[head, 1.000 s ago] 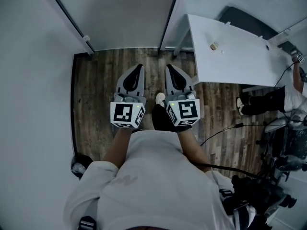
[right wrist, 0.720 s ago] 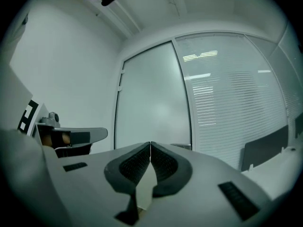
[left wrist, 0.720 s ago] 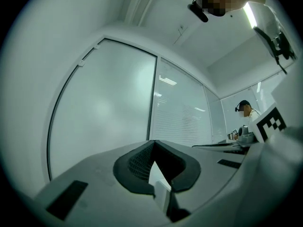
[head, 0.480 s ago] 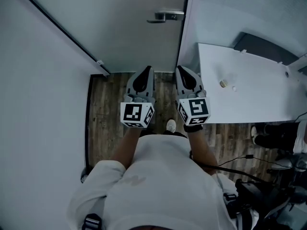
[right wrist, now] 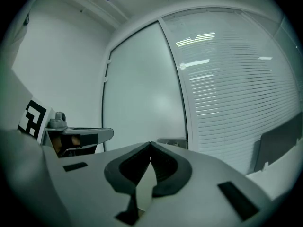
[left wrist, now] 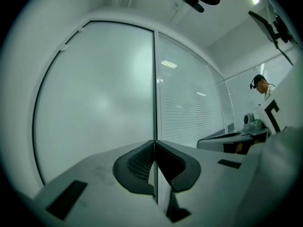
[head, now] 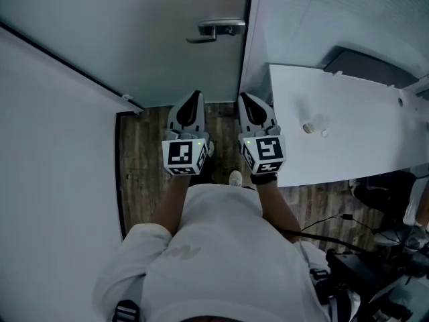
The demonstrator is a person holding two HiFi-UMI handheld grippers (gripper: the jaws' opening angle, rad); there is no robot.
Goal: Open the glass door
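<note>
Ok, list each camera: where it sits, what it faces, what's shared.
Head view: on the person's head, looking steeply down before the glass door; shows torso, forearms, left gripper, right gripper.
Left gripper view: on that gripper, facing the door; its shut jaws show.
Right gripper view: on that gripper, facing the door handle; its shut jaws show.
All three share the door.

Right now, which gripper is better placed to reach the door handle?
Probably the right gripper: the door handle shows just past its shut jaws, while the left gripper view shows no handle.
</note>
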